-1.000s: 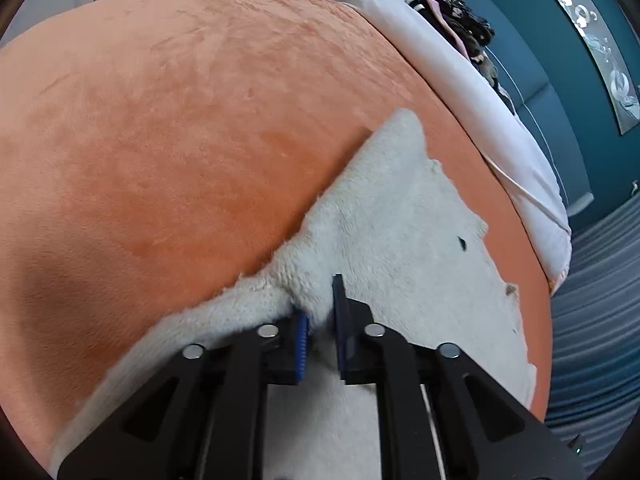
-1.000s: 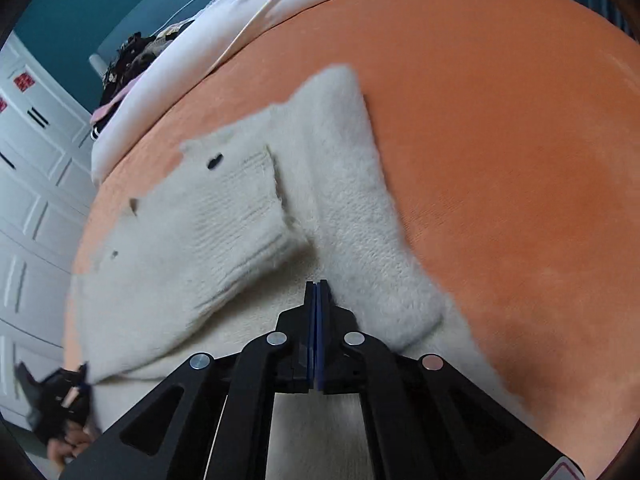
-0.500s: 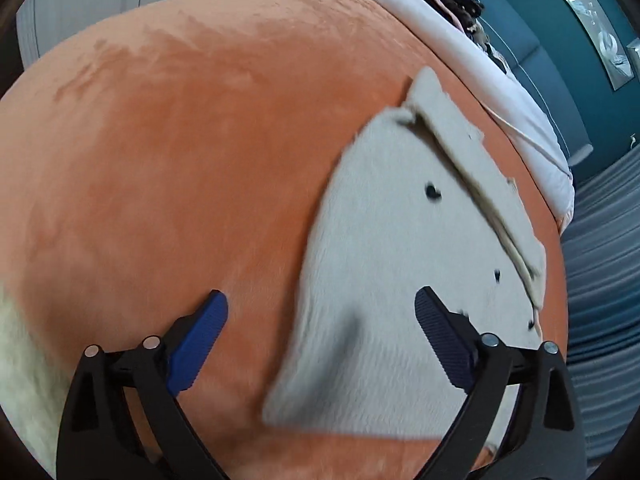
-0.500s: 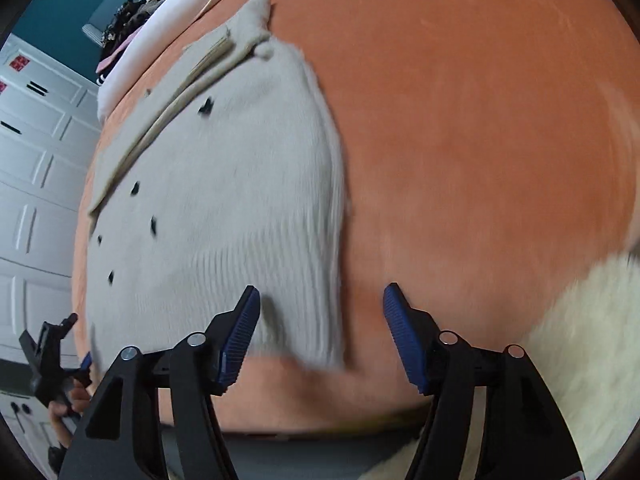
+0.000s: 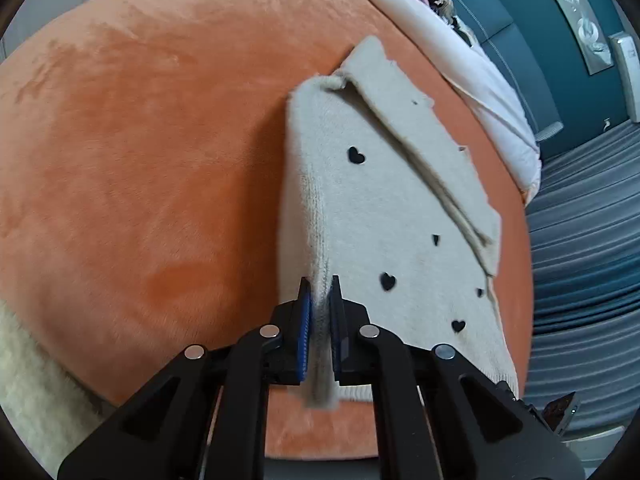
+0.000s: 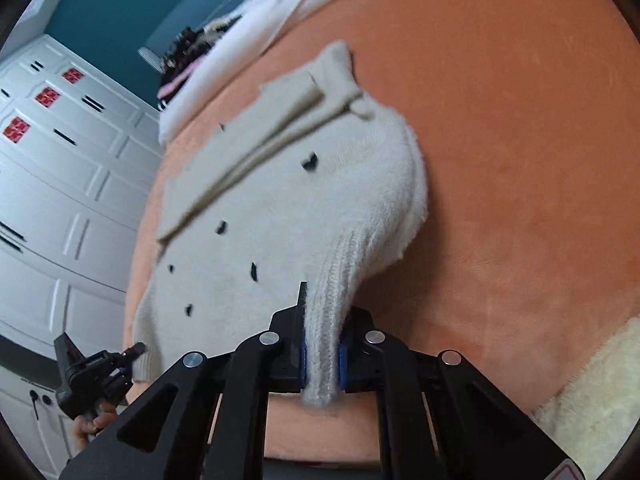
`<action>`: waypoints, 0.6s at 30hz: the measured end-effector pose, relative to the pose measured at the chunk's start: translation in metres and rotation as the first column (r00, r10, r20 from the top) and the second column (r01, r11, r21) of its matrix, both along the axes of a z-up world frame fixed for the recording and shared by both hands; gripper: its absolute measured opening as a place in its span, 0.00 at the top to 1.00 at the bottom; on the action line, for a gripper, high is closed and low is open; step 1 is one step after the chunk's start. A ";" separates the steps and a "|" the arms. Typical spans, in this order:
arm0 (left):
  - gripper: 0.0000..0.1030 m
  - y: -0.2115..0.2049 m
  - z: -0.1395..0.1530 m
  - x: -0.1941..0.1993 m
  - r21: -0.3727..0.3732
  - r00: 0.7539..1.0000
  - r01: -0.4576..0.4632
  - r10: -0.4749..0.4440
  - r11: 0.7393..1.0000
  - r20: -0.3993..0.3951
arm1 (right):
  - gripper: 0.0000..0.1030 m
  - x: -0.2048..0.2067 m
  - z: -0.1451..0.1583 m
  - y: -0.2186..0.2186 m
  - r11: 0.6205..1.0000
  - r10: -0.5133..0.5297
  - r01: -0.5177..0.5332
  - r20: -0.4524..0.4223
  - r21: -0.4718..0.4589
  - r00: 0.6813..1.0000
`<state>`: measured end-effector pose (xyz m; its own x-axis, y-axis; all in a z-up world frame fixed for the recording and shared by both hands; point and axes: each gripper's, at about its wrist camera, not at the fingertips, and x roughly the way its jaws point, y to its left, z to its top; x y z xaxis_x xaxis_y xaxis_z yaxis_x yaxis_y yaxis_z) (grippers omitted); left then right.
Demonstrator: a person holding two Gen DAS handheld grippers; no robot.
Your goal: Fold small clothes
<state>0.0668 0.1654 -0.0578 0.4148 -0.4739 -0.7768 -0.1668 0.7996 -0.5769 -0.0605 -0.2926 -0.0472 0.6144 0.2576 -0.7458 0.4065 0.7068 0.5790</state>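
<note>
**Both grippers pinch the near hem of a small sweater**

A cream knit sweater (image 5: 392, 216) with small black hearts lies on an orange plush blanket (image 5: 140, 160), its far part already doubled over into a flat band of layered fabric. The left gripper (image 5: 319, 312) is clamped on the near left corner of the garment: its blue-padded fingers (image 5: 304, 320) stand close together with a ridge of knit squeezed between them. The right gripper (image 6: 322, 344) is likewise closed on the ribbed hem at the near right corner, and the cloth bunches into a thick ribbed cord running down into the jaws.

Holding the two near corners at once makes sense for a fold — judging by the layout, the next move is probably to lift this edge and carry it over toward the far band, keeping it taut so it lands square.

The views complement each other. The left wrist camera shows the sweater's left edge rising steeply off the blanket, and a white sheet (image 5: 480, 72) with dark clothes heaped beyond it. The right wrist camera shows the right side puffed up in a rounded bulge, a white panelled wardrobe (image 6: 60, 160), a fluffy cream throw (image 6: 592, 408) at the blanket's near edge — and the left gripper seen from outside at the hem's other corner, held in the person's hand.
</note>
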 end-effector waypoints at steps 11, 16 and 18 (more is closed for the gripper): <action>0.95 0.038 -0.024 -0.129 0.008 0.970 0.083 -0.079 0.997 -0.231 | 0.94 -0.123 -0.002 0.012 0.970 0.239 -0.241 -0.250 0.022 0.938; 0.95 0.045 0.010 -0.155 -0.038 0.959 0.108 -0.115 0.993 -0.260 | 0.94 -0.138 0.040 0.039 0.897 0.442 -0.434 -0.179 0.081 0.879; 0.95 0.049 0.052 -0.140 -0.056 0.979 0.099 -0.108 0.993 -0.174 | 0.93 -0.122 0.076 0.029 0.897 0.438 -0.434 -0.037 0.083 0.898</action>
<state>-0.0728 0.2144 -0.0063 0.2198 -0.5447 -0.8093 -0.1873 0.7906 -0.5830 -0.1820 -0.2634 0.0287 0.3884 0.5434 -0.7442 0.0987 0.7784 0.6199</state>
